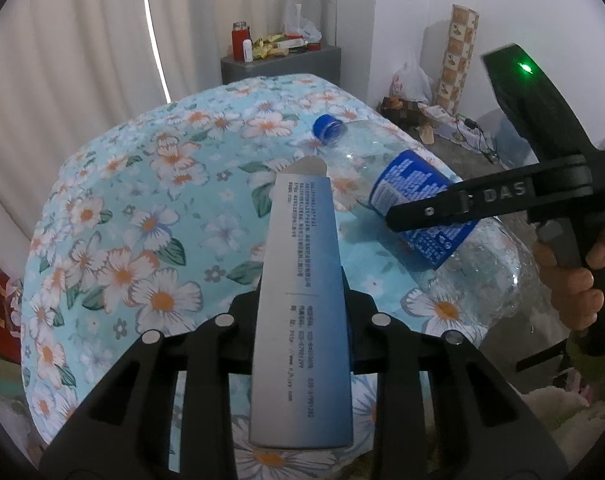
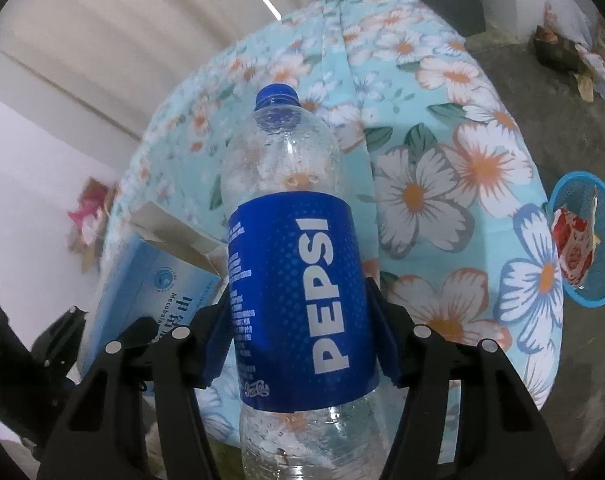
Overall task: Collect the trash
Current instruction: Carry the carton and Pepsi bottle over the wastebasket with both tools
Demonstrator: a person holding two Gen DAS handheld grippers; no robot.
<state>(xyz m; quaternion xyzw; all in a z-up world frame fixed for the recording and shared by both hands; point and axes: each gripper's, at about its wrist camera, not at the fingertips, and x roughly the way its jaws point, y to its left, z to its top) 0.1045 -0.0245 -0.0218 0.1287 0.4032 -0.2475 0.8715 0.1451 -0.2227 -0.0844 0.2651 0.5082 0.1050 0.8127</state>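
The left gripper (image 1: 302, 312) has its jaws closed narrow on a flat box (image 1: 302, 300), whose long axis runs straight out ahead of the jaws, its open flap end farthest away. The right gripper (image 2: 298, 320) has its jaws set wide around the blue label of an empty bottle (image 2: 294, 272), pads pressing both sides; the bottle's long axis also points forward from the jaws, cap ahead, base back toward the camera. In the left view the bottle lies just right of the box, slanting away.

Both pieces hang over the flowered bed (image 1: 142, 220). A blue bin (image 2: 582, 240) with wrappers inside stands on the floor, to the right of the right jaws and well past the bed's edge. Judged from this, the coming move turns on that offset: the right hand is nearer the bin, so the bottle would likely swing rightward first.

The bottle's base is cut off at the frame bottom, the box's near end hides behind the left jaws, and the bin's far rim is clipped.
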